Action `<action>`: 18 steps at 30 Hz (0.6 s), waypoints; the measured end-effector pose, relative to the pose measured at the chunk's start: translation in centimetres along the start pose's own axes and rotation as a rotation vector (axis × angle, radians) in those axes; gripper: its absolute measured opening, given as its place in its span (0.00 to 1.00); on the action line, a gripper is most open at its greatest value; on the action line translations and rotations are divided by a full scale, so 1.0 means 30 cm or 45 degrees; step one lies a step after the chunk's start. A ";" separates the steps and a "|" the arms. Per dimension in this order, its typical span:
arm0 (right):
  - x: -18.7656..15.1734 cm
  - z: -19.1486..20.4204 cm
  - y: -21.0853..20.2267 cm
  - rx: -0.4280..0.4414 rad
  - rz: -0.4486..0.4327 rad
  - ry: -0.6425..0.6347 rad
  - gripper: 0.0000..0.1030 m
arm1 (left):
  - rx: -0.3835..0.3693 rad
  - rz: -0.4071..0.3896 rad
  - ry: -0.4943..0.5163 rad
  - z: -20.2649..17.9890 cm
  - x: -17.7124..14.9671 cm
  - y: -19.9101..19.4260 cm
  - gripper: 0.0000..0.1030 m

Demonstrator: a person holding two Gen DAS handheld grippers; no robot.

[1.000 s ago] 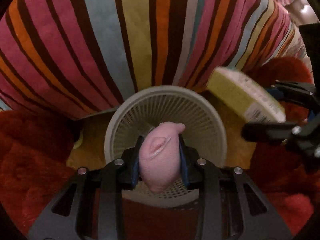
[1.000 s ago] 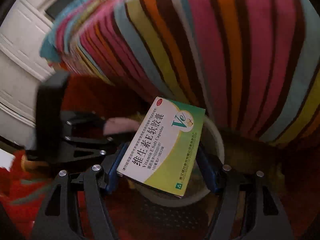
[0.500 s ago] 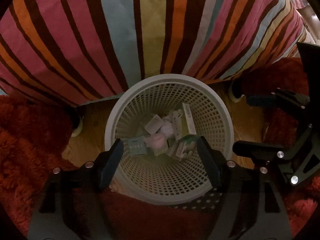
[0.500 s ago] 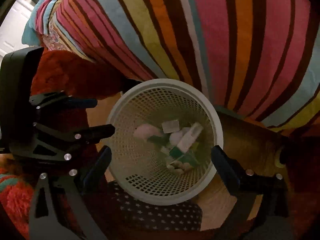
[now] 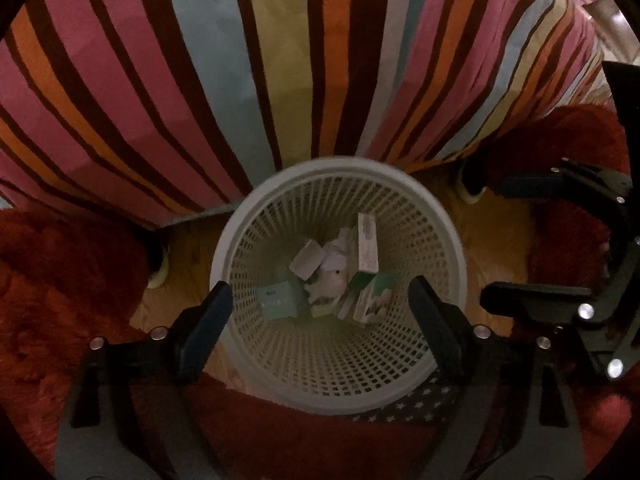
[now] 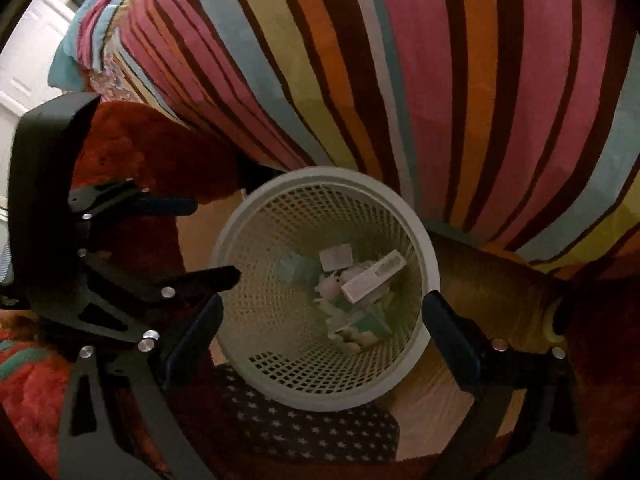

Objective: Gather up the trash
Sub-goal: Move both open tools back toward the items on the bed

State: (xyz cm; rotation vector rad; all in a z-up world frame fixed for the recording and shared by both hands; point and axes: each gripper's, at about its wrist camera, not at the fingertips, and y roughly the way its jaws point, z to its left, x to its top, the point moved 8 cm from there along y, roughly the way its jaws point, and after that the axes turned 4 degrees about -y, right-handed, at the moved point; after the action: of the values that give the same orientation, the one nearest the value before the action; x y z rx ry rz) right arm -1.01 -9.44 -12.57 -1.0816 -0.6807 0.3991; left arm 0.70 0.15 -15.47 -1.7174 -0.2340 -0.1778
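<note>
Wastebasket (image 5: 448,240) of pale lattice plastic sits at the centre of both wrist views, seen from above, with trash lying loose at its bottom. In the left wrist view, going from left to right: shaggy red rug (image 5: 60,280) fills the nine o'clock side; the left gripper (image 5: 320,316) hangs over the basket mouth with its jaws opening, spread wide and pinching nothing; between its fingers, down inside the basket, lie a teal box (image 5: 278,300), a grey card (image 5: 306,258), crumpled paper (image 5: 332,276) and a long white carton (image 5: 367,248) leaning at about one o'clock of the pile. At three o'clock the right gripper (image 5: 496,246) appears side-on, its jaws spread and empty. Striped bedcover (image 5: 240,80) in pink, orange, blue, yellow and brown hangs across the whole twelve o'clock half. In the right wrist view, the left gripper (image 6: 216,240) shows at nine o'clock beside the basket rim (image 6: 224,248), the right gripper (image 6: 320,316) straddles the basket from six o'clock with jaws wide apart and nothing between them, and the white carton (image 6: 376,276) rests on the trash heap. Dark star-patterned fabric (image 6: 304,424) lies at six o'clock, touching the basket's near wall. Bare wooden floor (image 6: 480,268) shows at three o'clock.
</note>
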 end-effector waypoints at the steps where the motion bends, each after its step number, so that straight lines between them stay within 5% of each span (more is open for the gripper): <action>1: 0.004 0.006 -0.014 -0.001 -0.013 -0.008 0.93 | -0.011 -0.022 -0.005 0.000 0.007 -0.019 0.84; 5: 0.040 0.018 -0.142 0.022 -0.120 -0.030 0.93 | -0.121 -0.091 0.003 -0.016 0.055 -0.179 0.84; 8: 0.115 -0.003 -0.321 0.039 -0.318 -0.026 0.93 | -0.112 -0.329 0.130 -0.017 0.186 -0.431 0.84; 12: 0.279 -0.099 -0.578 -0.182 -0.624 -0.048 0.93 | 0.016 -0.642 0.193 0.036 0.426 -0.679 0.84; 15: 0.430 -0.184 -0.714 -0.410 -0.802 -0.081 0.93 | 0.060 -0.786 0.107 0.109 0.668 -0.771 0.84; 18: 0.630 -0.281 -0.776 -0.509 -0.915 -0.129 0.93 | 0.074 -0.861 0.000 0.175 0.924 -0.777 0.84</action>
State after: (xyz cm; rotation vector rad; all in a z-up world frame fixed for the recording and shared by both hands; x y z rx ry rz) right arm 17.96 -13.61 11.76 -1.1089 -1.2136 -0.3183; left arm 21.46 10.31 12.90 -1.5253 -0.8083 -0.6580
